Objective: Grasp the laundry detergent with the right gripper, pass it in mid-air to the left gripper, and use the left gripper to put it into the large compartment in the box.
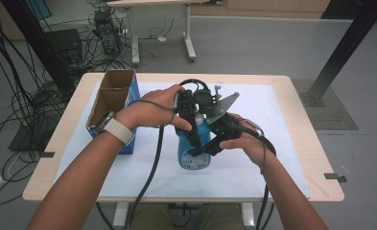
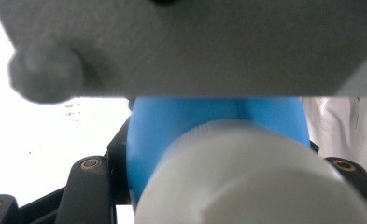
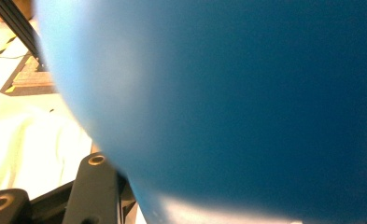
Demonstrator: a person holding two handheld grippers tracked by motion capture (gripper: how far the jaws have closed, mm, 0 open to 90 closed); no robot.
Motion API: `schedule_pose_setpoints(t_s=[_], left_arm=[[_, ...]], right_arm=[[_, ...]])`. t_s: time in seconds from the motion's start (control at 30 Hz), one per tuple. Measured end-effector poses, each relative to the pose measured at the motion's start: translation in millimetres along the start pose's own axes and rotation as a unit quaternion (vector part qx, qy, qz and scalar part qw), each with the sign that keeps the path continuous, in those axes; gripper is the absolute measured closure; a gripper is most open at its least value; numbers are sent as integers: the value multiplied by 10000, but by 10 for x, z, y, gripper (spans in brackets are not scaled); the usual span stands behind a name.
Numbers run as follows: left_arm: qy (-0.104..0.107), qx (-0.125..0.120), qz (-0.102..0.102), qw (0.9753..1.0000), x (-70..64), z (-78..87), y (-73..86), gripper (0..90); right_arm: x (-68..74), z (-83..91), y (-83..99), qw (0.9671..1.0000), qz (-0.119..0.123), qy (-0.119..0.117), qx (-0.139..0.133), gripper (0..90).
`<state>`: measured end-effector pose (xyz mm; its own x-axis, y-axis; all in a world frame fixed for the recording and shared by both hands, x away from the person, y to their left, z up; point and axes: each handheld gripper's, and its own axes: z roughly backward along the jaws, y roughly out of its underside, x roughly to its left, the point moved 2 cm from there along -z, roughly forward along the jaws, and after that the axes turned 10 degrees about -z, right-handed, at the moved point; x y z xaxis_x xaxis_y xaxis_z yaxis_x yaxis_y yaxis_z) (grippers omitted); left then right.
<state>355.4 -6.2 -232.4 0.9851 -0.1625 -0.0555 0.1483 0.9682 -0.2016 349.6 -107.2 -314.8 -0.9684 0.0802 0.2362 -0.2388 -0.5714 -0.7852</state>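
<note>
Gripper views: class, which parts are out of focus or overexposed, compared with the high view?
Left gripper view: white cap and blue bottle blurred, background blown out white. Right gripper view: the bottle is a soft blue blur at close range. High view: evenly lit, sharp.

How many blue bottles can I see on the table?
1. The blue bottle stands near the table's middle, between the left gripper and the right gripper. Another could be hidden inside the open cardboard box at the left.
</note>
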Motion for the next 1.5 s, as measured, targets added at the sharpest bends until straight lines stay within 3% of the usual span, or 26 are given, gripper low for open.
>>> schedule_pose_setpoints(t_s=[1.07,1.1,1.17,1.27,1.4,1.5], left_arm=[[-16,51,90,9999,12,34,48,396],[-26,32,134,9999,6,35,51,396],[-88,32,132,9999,9,52,65,396],[-130,22,207,9997,3,93,97,395],[-176,85,266,9995,0,117,115,388],[-247,129,353,9990,3,134,141,387]], right_arm=[[-23,-40,-35,10000,-16,-80,-48,434],[-29,-44,-37,10000,-2,-54,-59,424],[-36,-33,-24,10000,-63,-28,-32,302],[-50,25,61,9997,-204,-31,147,193],[-92,227,191,9984,-387,194,353,130],[-118,396,273,9954,-569,460,625,104]])
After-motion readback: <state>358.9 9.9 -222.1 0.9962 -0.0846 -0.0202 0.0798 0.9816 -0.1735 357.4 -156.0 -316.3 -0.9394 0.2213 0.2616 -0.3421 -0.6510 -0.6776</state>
